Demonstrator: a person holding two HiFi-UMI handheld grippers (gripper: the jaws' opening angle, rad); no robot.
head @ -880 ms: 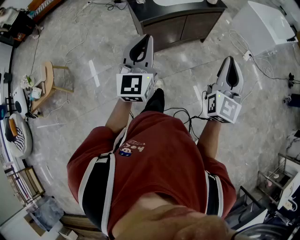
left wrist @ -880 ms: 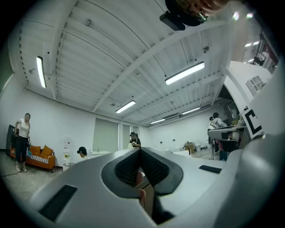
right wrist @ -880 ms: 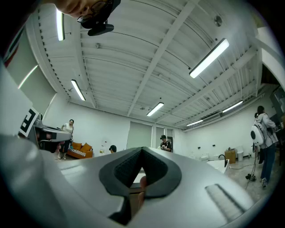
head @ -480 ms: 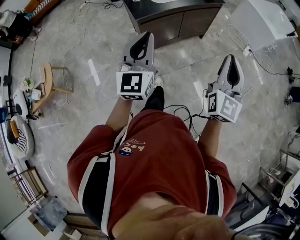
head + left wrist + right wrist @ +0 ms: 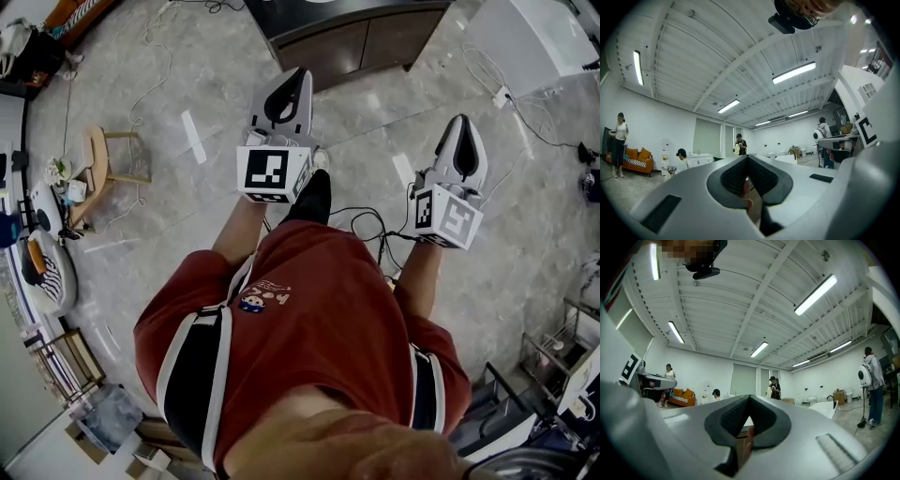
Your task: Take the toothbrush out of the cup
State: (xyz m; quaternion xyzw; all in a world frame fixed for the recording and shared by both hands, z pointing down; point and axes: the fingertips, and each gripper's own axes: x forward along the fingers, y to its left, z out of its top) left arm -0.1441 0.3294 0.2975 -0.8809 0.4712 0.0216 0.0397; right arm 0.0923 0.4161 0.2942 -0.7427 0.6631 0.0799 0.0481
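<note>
left gripper (image 5: 296, 79): jaws pressed together, empty | right gripper (image 5: 463, 124): jaws pressed together, empty | dark cabinet (image 5: 356, 42): beyond left gripper's tips

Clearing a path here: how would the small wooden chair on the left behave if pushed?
The wooden chair looks small, with thin legs, so it is probably light and stiff. The floor looks glossy, so the chair would likely slide rather than catch, though a push high on it might tip it.
</note>
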